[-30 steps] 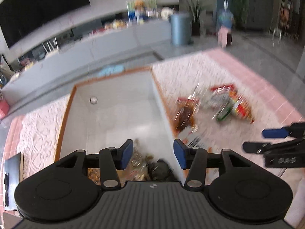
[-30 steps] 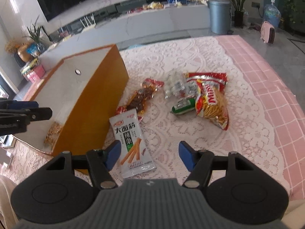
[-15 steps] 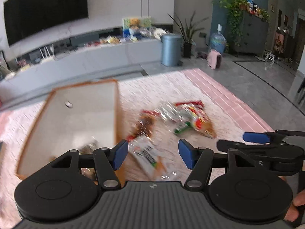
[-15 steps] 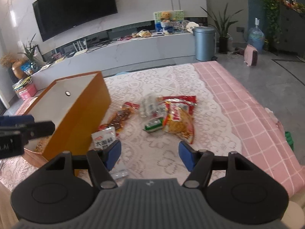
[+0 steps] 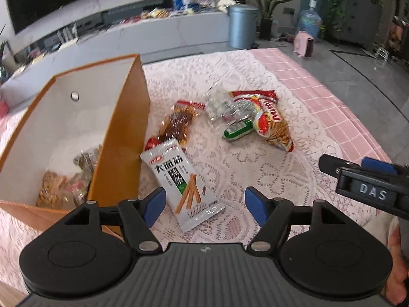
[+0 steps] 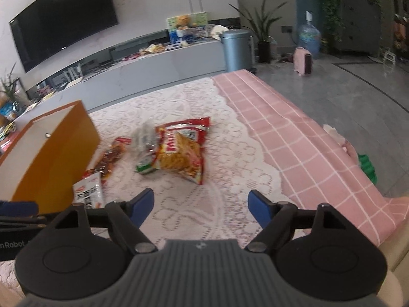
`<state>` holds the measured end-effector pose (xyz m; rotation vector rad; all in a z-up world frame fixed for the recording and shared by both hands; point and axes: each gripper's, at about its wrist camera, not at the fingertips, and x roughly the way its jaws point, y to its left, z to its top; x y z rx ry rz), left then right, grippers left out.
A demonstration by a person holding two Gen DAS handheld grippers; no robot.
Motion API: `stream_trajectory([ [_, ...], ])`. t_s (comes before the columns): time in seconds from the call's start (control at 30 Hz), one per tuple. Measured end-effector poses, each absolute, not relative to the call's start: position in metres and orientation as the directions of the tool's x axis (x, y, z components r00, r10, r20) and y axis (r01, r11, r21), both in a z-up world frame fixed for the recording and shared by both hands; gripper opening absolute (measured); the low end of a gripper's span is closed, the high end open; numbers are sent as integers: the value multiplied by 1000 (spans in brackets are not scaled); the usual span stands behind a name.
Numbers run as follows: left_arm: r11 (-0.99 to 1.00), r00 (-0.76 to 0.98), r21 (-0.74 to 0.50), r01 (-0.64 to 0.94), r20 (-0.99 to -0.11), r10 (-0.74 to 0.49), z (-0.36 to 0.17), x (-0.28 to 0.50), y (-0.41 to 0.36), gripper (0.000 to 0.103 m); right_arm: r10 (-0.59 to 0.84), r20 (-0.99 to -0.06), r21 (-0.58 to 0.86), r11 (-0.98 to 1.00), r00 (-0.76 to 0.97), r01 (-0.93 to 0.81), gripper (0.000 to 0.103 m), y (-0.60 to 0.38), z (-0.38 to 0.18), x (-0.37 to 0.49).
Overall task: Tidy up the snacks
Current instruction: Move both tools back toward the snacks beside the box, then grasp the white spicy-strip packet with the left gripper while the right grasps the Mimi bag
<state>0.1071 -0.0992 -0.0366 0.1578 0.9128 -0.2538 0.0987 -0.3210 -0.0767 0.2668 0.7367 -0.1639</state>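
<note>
The orange box (image 5: 120,138) stands at the left of the left wrist view, on the lace cloth (image 5: 268,168) that covers the table. Its inside is white, with a small round hole in the far wall. At the bottom of the box, in the lower left of the frame, lie some snacks (image 5: 64,181): a bag with brown pieces and a clear wrapped one beside it; more I cannot tell, as the near wall hides part of them.

Outside the box, five packets remain on the cloth. The white packet (image 5: 184,184) with orange sticks printed on it lies just beside the box's right wall, at the lower centre of the frame. Above it lies a clear bag of dark red pieces (image 5: 177,125). Further right, a clear crumpled bag (image 5: 225,107), a small green packet (image 5: 236,130) and a red and yellow bag (image 5: 271,125) lie close together, touching each other.

The left gripper (image 5: 204,204) has its jaws wide, and they have just been opening; the white packet shows between the blue pads, but the pads do not touch it. The right gripper (image 6: 202,204) also stands wide, its jaws having just opened further, with only the lace cloth between them. In its view the red and yellow bag is at the centre, well beyond the pads.
</note>
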Motion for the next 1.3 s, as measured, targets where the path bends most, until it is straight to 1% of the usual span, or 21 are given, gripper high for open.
stream_trajectory([
  [0.07, 969, 580, 13, 247, -803, -137, -44, 111, -99, 83, -50, -677, 199, 948, 734, 249, 85, -324, -80, 100],
  [0.2, 980, 598, 12, 197, -794, -110, -58, 114, -98, 83, -33, -625, 249, 939, 780, 239, 90, -328, -81, 99],
  [0.3, 984, 615, 31, 174, -784, -84, -65, 117, -98, 83, -19, -619, 275, 931, 785, 239, 90, -331, -84, 103],
  [0.47, 991, 609, 38, 129, -792, -49, -78, 130, -95, 84, -15, -661, 290, 917, 750, 274, 91, -336, -93, 116],
  [0.63, 998, 605, 55, 33, -796, 24, -92, 149, -98, 83, 15, -667, 337, 898, 745, 283, 91, -342, -98, 119],
  [0.7, 997, 597, 82, 3, -800, 64, -97, 155, -103, 84, 24, -671, 340, 898, 741, 278, 91, -342, -100, 122],
  [0.83, 994, 581, 95, -55, -807, 109, -108, 166, -107, 84, 38, -675, 342, 901, 736, 267, 90, -342, -103, 125],
  [0.93, 994, 576, 64, -91, -811, 105, -113, 172, -104, 84, 46, -681, 346, 900, 731, 265, 90, -343, -105, 129],
  [1.03, 993, 580, 70, -92, -807, 110, -119, 175, -107, 85, 48, -692, 340, 902, 720, 266, 90, -342, -107, 136],
  [1.17, 997, 588, 25, -78, -806, 66, -121, 179, -104, 86, 27, -686, 321, 908, 727, 269, 90, -342, -108, 147],
  [1.2, 998, 590, 14, -65, -806, 50, -121, 180, -103, 85, 27, -680, 320, 910, 732, 264, 90, -342, -108, 151],
  [1.23, 999, 597, 9, -43, -802, 33, -121, 179, -103, 79, 40, -682, 319, 915, 730, 248, 89, -341, -109, 156],
  [1.27, 1000, 603, 6, -19, -798, 16, -120, 179, -103, 70, 51, -686, 314, 921, 726, 232, 88, -340, -110, 161],
  [1.3, 1000, 608, 2, 11, -794, -5, -120, 179, -103, 65, 58, -688, 306, 927, 724, 217, 88, -338, -111, 165],
])
